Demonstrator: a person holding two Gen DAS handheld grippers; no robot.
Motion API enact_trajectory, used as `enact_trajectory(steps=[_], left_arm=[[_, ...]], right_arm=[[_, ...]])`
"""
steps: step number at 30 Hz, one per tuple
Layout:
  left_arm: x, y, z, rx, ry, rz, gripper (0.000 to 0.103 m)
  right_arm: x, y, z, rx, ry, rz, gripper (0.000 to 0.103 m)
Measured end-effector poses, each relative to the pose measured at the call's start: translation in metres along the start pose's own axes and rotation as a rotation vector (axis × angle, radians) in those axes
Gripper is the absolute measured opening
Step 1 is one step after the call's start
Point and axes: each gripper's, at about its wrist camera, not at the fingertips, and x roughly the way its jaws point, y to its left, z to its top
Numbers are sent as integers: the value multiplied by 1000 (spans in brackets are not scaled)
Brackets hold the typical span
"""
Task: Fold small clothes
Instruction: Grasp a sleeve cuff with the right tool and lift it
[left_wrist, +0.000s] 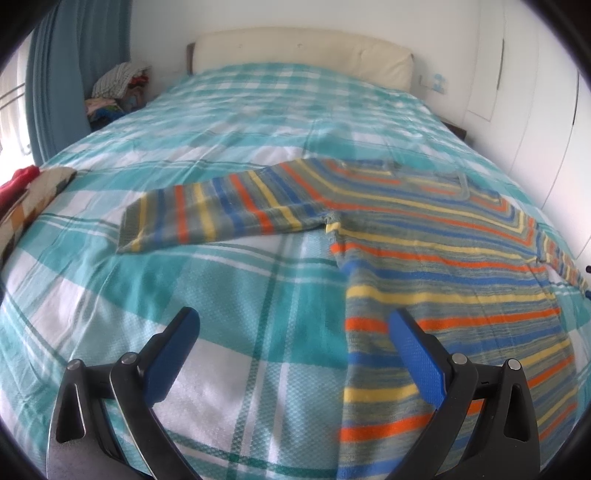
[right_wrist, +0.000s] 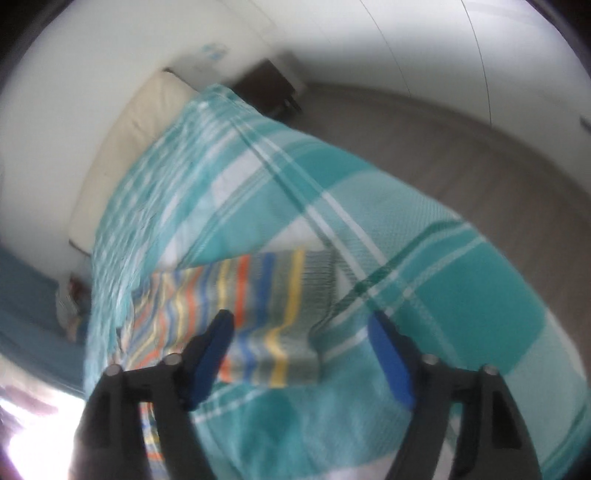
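Teal plaid bedspread (left_wrist: 229, 295) under unlabelled striped sweater (left_wrist: 424, 236), left claw (left_wrist: 293, 325) and right claw (right_wrist: 301, 328) both apart, empty.

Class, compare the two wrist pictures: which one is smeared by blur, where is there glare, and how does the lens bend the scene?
Left wrist view: sharp; the turquoise checked bedspread bulges like a dome, the multicoloured striped knitted jumper crisp. Right wrist view: smeared throughout, tilted, with white glare at the lower left.
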Motion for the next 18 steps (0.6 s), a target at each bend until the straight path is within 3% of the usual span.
enact_trajectory(steps=[4, 6, 8, 9, 12, 13, 15, 17, 18], left_arm=[[3, 1, -1, -4, 9, 10, 102], [6, 1, -1, -10, 19, 5, 102], [6, 0, -1, -8, 19, 5, 102], [6, 0, -1, -4, 16, 8, 102], [4, -1, -1, 3, 10, 15, 102], [4, -1, -1, 1, 10, 11, 102], [5, -1, -1, -3, 12, 3, 102], [5, -2, 0, -1, 13, 2, 102], [5, -3, -1, 3, 11, 6, 102]], right_arm=[[19, -6, 16, 39, 24, -5, 58], [32, -4, 20, 31, 87, 14, 52], [38, 5, 24, -47, 112, -68, 16], [37, 9, 25, -77, 109, -97, 3], [4, 30, 28, -192, -66, -37, 3], [-1, 34, 26, -227, -89, -33, 3], [5, 34, 23, -246, -49, -33, 5], [16, 26, 22, -210, 20, -52, 15], [19, 23, 20, -196, 27, -56, 32]])
